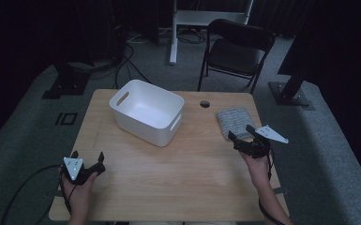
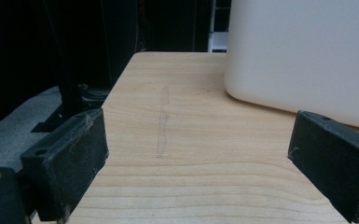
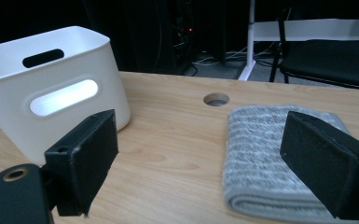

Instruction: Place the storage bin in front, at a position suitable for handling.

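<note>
**Lining up on the folded cloth**

Nearest the person, the left gripper [image 1: 88, 158] rests low at the front left of the table [image 1: 187, 178], jaws spread wide and holding nothing. The right gripper [image 1: 244, 135] sits at the near end of the folded grey cloth [image 1: 233, 119], its jaws also released, one on each side of the fold in the right gripper view. The cloth [image 3: 265, 158] lies flat on the right side of the table, well apart from the white bin [image 1: 146, 111] in the middle. To grip it well, I'd judge the jaws should drop until they straddle the whole thick folded edge, then close on every layer, so nothing unfolds on the lift.
</note>
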Motion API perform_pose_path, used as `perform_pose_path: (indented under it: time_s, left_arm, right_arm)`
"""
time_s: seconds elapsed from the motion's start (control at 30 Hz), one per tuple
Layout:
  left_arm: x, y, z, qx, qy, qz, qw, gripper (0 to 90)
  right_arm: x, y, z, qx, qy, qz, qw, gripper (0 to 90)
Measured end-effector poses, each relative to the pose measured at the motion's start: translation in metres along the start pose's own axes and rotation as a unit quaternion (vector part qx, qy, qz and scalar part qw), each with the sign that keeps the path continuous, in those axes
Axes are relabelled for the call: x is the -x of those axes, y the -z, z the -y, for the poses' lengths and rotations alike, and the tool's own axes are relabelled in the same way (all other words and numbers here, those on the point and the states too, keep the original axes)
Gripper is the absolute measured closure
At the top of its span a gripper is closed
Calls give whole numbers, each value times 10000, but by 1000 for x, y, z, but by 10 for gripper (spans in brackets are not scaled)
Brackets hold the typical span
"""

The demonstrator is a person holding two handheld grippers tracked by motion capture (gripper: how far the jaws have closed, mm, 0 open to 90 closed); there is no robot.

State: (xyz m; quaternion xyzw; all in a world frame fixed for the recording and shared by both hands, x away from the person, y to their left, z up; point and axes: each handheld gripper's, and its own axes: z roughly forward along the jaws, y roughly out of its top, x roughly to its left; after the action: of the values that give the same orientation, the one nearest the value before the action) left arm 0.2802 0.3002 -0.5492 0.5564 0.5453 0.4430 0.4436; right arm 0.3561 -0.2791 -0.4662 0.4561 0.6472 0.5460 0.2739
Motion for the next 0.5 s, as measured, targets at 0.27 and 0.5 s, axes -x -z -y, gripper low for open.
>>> perform_pose_path:
  time_s: [0.27,0.5]
  left_arm:
    - [1,0,0,-4,18,29,10000,45]
    - [0,0,0,-19,43,36,10000,45]
  right_arm:
    - [-8,-17,-11,-68,70,-133,9999,109]
    - [-14,-32,-21,-78,68,-243,9996,127]
